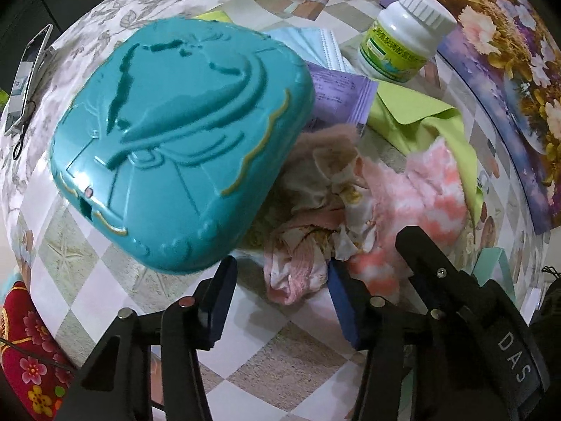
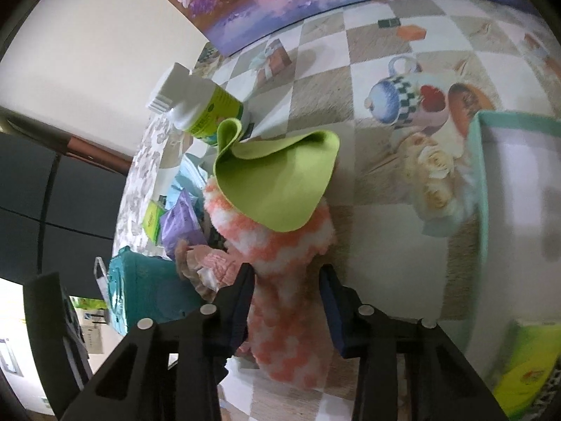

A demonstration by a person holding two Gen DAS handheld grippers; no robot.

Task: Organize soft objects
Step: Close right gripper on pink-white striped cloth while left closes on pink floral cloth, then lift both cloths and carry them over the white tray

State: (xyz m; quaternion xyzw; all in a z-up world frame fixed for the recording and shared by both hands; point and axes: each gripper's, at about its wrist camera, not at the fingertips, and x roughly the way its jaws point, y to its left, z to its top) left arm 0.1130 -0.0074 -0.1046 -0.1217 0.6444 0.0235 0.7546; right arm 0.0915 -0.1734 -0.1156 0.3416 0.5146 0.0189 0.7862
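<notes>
A pile of soft things lies on the checkered table. A fluffy pink-and-white sock lies under a green cloth. A crumpled pink and cream cloth lies beside the sock. My left gripper is open, its jaws either side of the pink cloth's near end. My right gripper is open, with its jaws around the fluffy sock; it shows as a black body in the left wrist view.
A teal plastic case rests tilted left of the pile. A white bottle with a green label, purple packets, a blue face mask and a flower picture lie behind. A mint-rimmed box stands at the right.
</notes>
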